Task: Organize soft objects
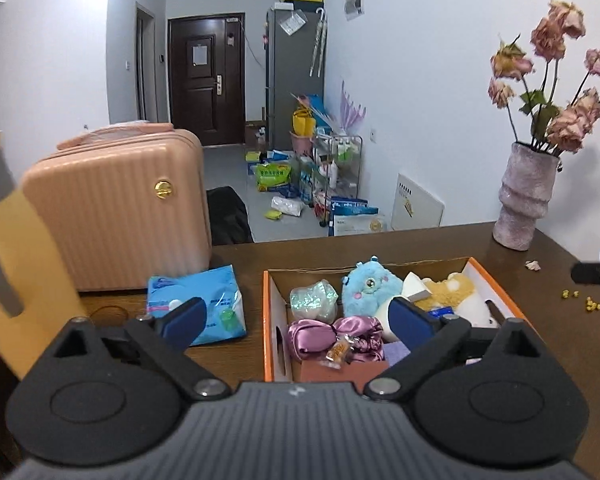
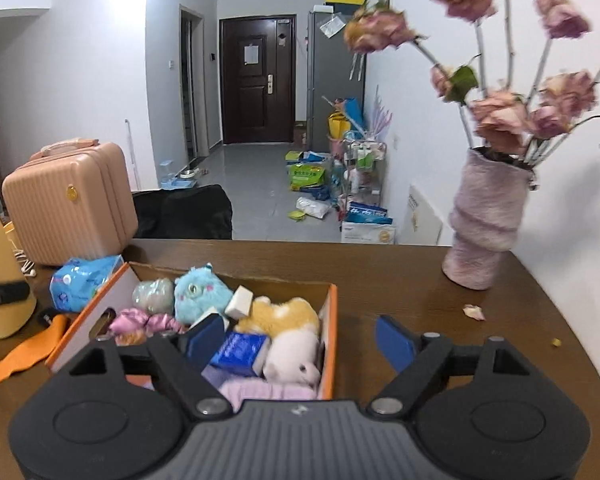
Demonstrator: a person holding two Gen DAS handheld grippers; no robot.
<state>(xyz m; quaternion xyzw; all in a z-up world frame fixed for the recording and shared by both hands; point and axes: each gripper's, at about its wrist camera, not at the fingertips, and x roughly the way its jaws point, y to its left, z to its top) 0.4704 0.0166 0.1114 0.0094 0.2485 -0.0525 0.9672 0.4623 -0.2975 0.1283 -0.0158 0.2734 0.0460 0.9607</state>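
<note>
- A dark wooden table (image 1: pixel 440 248) fills the near half of both views, with a white-walled room and a dark door beyond its far edge.
- An orange-edged cardboard box (image 1: pixel 269 320) sits on the table, open at the top and packed with soft things.
- In the box: a fluffy blue plush toy (image 1: pixel 370 288) at the far middle, a pale glittery pouch (image 1: pixel 314 300) to its left, and a shiny purple satin scrunchie (image 1: pixel 320 336) nearer.
- On the box's right side lies a yellow and white plush animal (image 2: pixel 288 320), with a small blue packet (image 2: pixel 240 348) just beside it on the left.
- The left gripper (image 1: pixel 296 316) hangs above the box's near left part, blue fingers spread wide, nothing between them.
- The right gripper (image 2: pixel 300 340) hangs over the box's near right edge, fingers also spread wide and empty; one finger is over the box, the other over bare table.
- A blue pack of wipes (image 1: pixel 198 300) lies on the table left of the box.
- A pink ribbed suitcase (image 1: pixel 116 208) stands at the far left.
- A pale pink vase (image 2: pixel 486 220) of dried pink roses stands at the far right, by the wall.
</note>
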